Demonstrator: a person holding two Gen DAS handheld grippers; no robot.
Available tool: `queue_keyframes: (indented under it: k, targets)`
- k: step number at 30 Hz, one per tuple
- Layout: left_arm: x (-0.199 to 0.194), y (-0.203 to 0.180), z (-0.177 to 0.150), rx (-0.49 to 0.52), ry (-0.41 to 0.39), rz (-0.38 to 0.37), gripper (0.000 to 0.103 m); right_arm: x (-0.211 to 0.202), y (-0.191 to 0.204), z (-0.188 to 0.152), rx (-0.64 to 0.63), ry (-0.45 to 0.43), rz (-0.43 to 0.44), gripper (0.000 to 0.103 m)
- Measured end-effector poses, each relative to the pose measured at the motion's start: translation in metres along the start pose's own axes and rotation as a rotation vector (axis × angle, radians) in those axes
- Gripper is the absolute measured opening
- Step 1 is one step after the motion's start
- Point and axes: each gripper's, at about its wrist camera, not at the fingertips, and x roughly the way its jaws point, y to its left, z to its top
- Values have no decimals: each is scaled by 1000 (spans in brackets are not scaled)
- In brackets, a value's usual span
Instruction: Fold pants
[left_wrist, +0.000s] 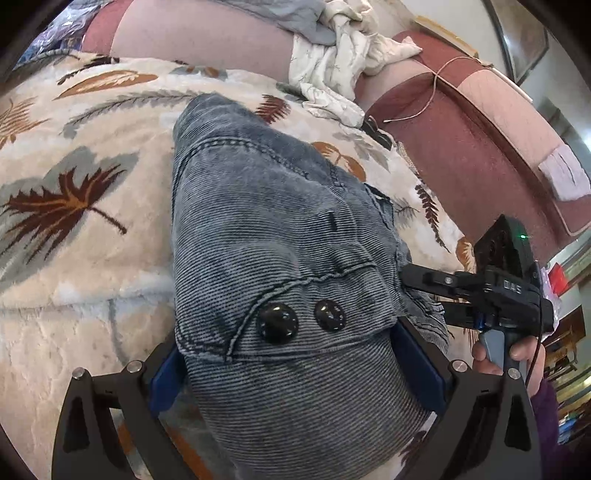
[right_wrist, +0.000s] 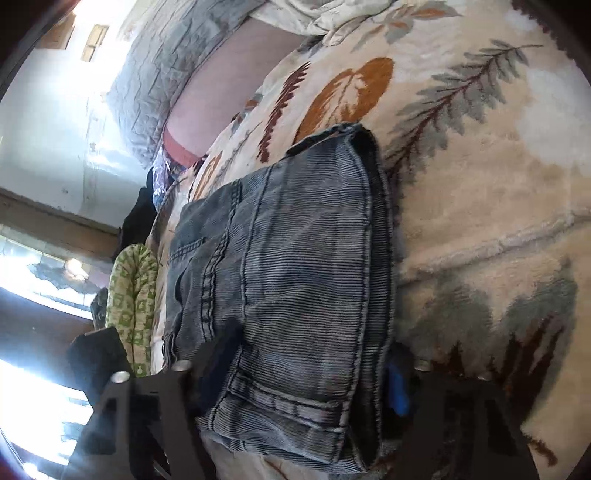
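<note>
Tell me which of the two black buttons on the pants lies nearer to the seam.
The left button in the left wrist view. It sits right beside the curved seam on the pants, while the other button is farther right, away from it.

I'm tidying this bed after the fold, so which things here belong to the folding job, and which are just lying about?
Part of the job:
- blue pants
- left gripper
- right gripper

Just lying about:
- leaf-patterned blanket
- crumpled white cloth
- green patterned cloth
</note>
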Motion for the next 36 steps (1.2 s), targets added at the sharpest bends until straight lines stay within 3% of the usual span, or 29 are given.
queue_keyframes:
  k: [7,15,20,27,36]
  targets:
    - [4,-3,1,2,-9,-7,100,4,5,0,-43,-9,-7,63]
    - [7,-13,-1,56,-14,83,99,5,8,-1,-55,-14,-24,60]
    - [2,-21,-3,113,-39,137,87,4,19,-3,-104,-36,-68,50]
    - [-8,-25,0,144,-77,143,66,6,40,-5,-197,-74,-116,41]
    - [-22,-23,4,134,-106,125,56,0,64,-7,-267,-132,-115,35]
